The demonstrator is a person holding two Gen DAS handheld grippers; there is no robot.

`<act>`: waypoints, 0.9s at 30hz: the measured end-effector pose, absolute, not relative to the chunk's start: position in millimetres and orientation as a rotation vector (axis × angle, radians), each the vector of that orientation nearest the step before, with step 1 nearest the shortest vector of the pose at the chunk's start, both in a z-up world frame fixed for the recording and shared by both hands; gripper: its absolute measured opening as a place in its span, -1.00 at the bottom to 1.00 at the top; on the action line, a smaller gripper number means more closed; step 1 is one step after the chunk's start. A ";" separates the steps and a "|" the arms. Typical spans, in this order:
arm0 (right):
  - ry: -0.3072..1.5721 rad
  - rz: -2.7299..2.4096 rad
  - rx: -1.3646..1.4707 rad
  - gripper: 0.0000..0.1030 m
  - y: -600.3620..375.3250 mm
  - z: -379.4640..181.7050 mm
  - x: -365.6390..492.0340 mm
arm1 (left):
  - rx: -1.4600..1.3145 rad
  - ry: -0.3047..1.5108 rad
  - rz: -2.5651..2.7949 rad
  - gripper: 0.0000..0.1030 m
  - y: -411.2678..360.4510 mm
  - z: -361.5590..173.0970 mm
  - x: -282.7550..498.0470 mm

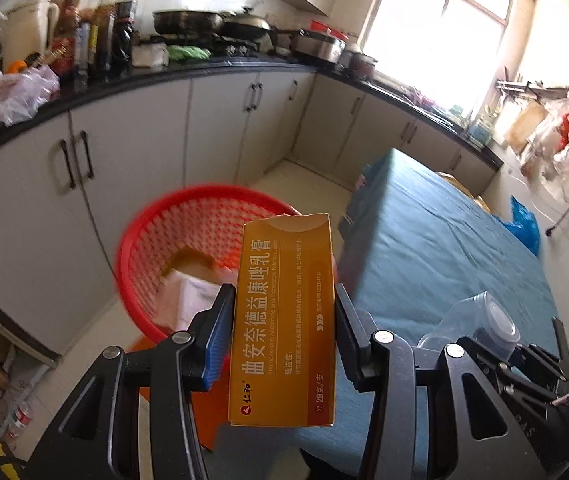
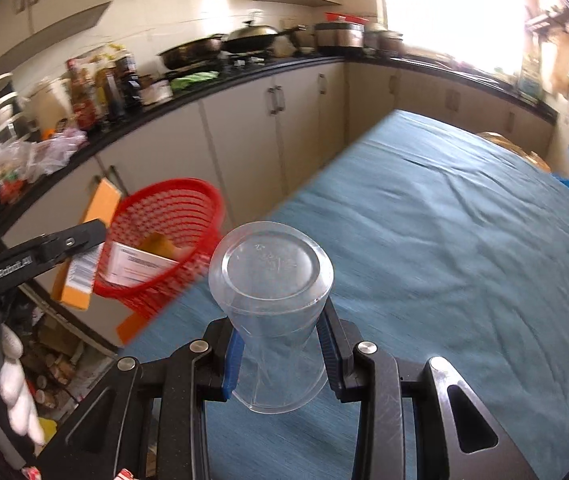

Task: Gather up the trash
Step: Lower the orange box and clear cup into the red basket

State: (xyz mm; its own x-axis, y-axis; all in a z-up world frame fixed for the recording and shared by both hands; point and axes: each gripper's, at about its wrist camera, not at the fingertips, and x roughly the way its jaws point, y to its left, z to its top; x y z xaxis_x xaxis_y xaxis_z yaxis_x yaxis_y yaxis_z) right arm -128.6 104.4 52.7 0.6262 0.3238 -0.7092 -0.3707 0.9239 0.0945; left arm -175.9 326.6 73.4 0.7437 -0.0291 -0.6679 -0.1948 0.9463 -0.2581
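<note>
My left gripper (image 1: 284, 312) is shut on a yellow-orange medicine carton (image 1: 284, 320), held upright in front of a red mesh basket (image 1: 188, 256) on the floor side of the table. The basket holds a white paper and another orange box. In the right wrist view my right gripper (image 2: 282, 344) is shut on a clear plastic cup (image 2: 272, 300), its base pointing forward above the blue cloth. The same basket (image 2: 164, 236) stands to the left there, with the carton (image 2: 88, 240) and the left gripper's finger (image 2: 64, 240) beside it. The cup (image 1: 480, 320) also shows at the right of the left wrist view.
A table covered by a blue cloth (image 2: 424, 240) fills the right side. Cream cabinets (image 1: 124, 152) under a black counter with bottles, pans and plastic bags run along the back. A gloved hand (image 2: 8, 384) is at lower left. A blue bag (image 1: 524, 224) lies beyond the table.
</note>
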 end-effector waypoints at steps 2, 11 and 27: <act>0.807 0.360 -0.058 -0.28 87.3 51.6 -130.4 | -0.330 0.748 0.066 -0.11 315.0 68.5 -175.7; 0.838 0.290 -0.001 -0.25 38.6 41.2 -132.2 | -0.316 0.860 -0.077 -0.11 260.0 37.5 -166.2; 0.810 0.329 0.009 -0.29 40.7 38.7 -140.8 | -0.302 0.846 -0.056 -0.08 250.2 31.7 -166.6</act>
State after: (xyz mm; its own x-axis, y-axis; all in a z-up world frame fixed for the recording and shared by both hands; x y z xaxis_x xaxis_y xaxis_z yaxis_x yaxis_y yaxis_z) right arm -140.8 40.7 38.7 0.6420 0.2918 -0.7090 -0.2850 0.9493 0.1326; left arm -166.6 250.2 31.7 0.6645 -0.1682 -0.7281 -0.0704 0.9559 -0.2851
